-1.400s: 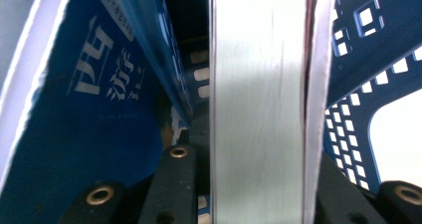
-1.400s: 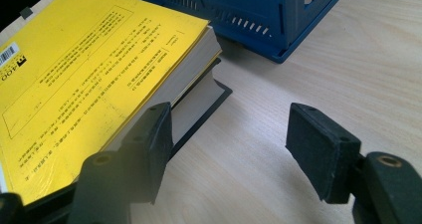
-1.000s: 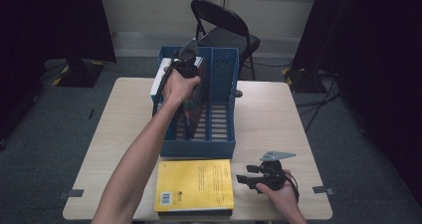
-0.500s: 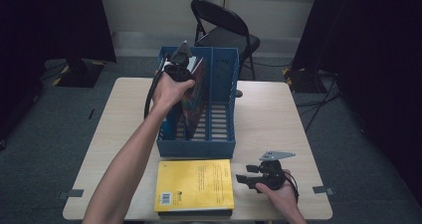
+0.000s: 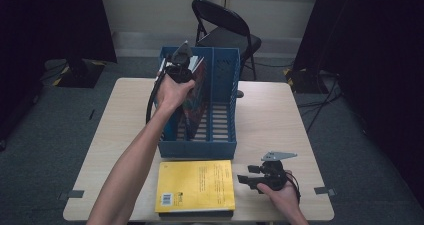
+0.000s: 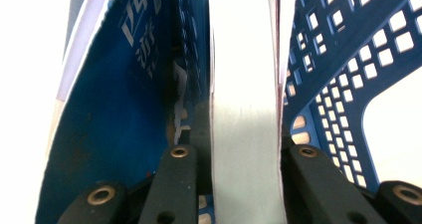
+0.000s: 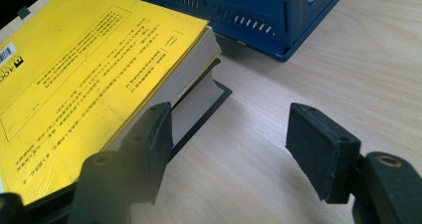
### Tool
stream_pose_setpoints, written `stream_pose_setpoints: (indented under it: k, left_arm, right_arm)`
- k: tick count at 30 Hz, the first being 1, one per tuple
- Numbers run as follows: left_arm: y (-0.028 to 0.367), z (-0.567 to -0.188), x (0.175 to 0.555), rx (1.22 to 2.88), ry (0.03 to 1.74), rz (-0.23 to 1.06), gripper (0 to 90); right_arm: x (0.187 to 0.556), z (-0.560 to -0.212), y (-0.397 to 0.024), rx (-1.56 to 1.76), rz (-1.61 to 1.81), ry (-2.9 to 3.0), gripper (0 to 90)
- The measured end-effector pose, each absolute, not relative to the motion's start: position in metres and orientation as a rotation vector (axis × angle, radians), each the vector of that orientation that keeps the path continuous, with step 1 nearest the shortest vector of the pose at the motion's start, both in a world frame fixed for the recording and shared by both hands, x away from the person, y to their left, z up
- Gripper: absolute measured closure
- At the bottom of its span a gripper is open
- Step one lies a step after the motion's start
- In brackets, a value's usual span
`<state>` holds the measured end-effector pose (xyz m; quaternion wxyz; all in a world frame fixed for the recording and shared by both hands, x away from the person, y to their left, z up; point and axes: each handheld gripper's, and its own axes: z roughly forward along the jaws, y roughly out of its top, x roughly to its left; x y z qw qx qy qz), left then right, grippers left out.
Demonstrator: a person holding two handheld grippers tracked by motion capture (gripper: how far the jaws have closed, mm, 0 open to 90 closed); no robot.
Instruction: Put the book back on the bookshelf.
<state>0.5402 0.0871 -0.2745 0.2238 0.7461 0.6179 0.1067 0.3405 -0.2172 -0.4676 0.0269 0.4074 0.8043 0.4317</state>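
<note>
My left gripper is at the top of the blue file rack, in its left compartment. It is shut on the edge of a thick, upright, white-paged book; the jaws have just been closing on it, and the pads press both covers. That book's reddish cover shows in the high view. A blue-covered book leans beside it. My right gripper rests open on the table near the front edge, beside the yellow book, with nothing between its fingers.
The yellow book lies flat on a dark book in front of the rack. The rack's right compartment has slotted walls. A black folding chair stands beyond the wooden table.
My left hand has shifted slightly to the left at the rack's top, with the book leaning along. The right hand and gripper have stayed put.
</note>
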Motion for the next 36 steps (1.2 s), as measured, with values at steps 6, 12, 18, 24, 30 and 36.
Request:
stream_pose_setpoints:
  k: [6, 12, 18, 24, 30, 36]
  left_arm:
    - [0.086, -0.276, 0.539, 2.021, 1.698, 0.328, 74.3]
    - [0.089, -0.278, 0.537, 2.039, 1.689, 0.302, 73.6]
    - [0.094, -0.28, 0.531, 2.076, 1.601, 0.274, 68.3]
    - [0.096, -0.282, 0.528, 2.124, 1.523, 0.295, 63.1]
    - [0.1, -0.285, 0.524, 2.139, 1.482, 0.262, 56.2]
    - [0.099, -0.285, 0.514, 2.142, 1.42, 0.251, 49.9]
  right_arm:
    - [0.34, -0.468, -0.218, 1.26, 1.335, 2.483, 34.5]
    - [0.34, -0.468, -0.217, 1.253, 1.331, 2.488, 34.5]
    - [0.34, -0.468, -0.215, 1.251, 1.33, 2.489, 34.5]
    - [0.34, -0.468, -0.215, 1.248, 1.325, 2.491, 34.5]
    - [0.34, -0.468, -0.215, 1.247, 1.322, 2.492, 34.5]
    - [0.341, -0.469, -0.214, 1.251, 1.315, 2.496, 34.5]
